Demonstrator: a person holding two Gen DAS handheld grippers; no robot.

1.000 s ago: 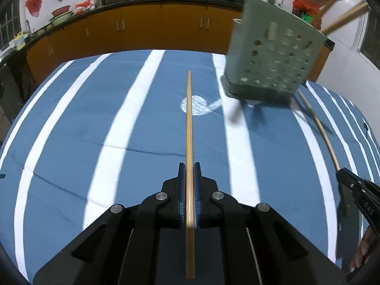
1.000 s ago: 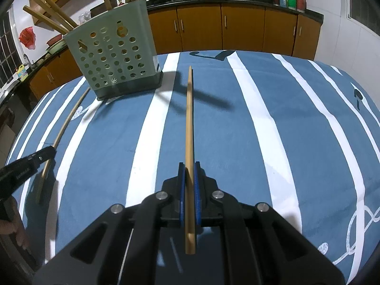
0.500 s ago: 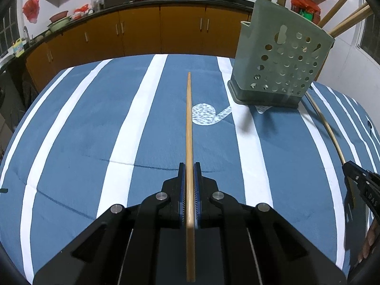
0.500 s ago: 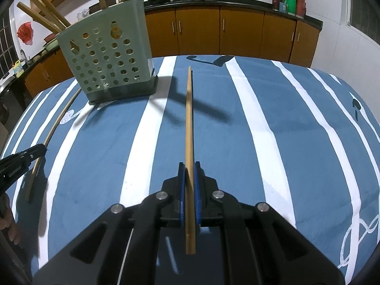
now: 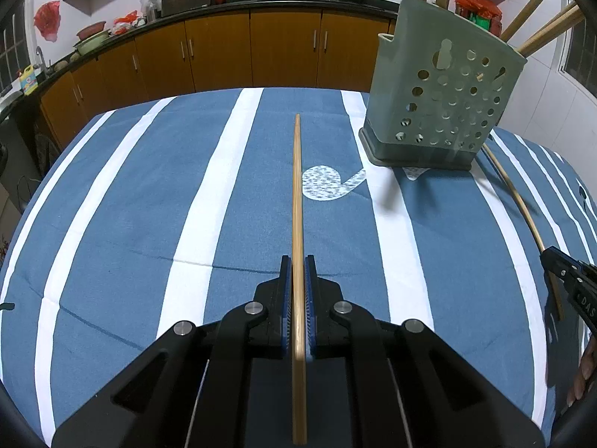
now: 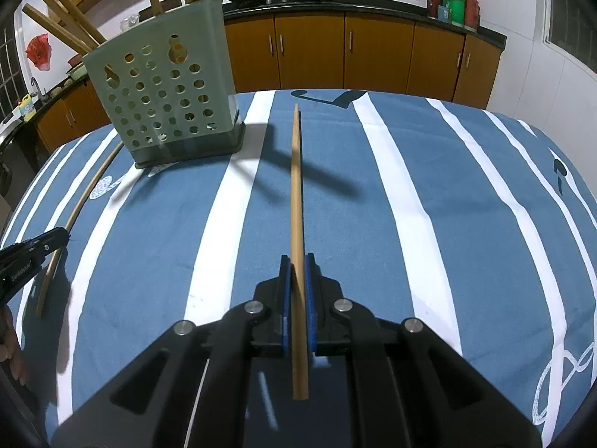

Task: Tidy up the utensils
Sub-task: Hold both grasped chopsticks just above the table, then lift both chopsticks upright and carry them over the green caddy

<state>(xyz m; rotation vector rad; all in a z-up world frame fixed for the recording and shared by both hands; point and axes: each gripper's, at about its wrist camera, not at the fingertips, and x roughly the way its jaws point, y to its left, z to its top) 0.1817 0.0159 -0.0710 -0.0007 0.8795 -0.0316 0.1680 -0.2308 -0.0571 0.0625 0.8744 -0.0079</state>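
My left gripper is shut on a wooden chopstick that points forward above the blue striped cloth. My right gripper is shut on another wooden chopstick, also pointing forward. A green perforated utensil holder stands upright at the far right in the left wrist view and at the far left in the right wrist view; several chopsticks stick out of its top. A loose chopstick lies on the cloth beside the holder, also seen in the right wrist view.
The blue cloth with white stripes covers the table. Orange kitchen cabinets and a dark counter with woks run behind it. The other gripper's tip shows at the right edge and left edge.
Both grippers have drawn closer to the holder and tilted slightly; the holder looks larger in each view. Both chopsticks stay gripped.
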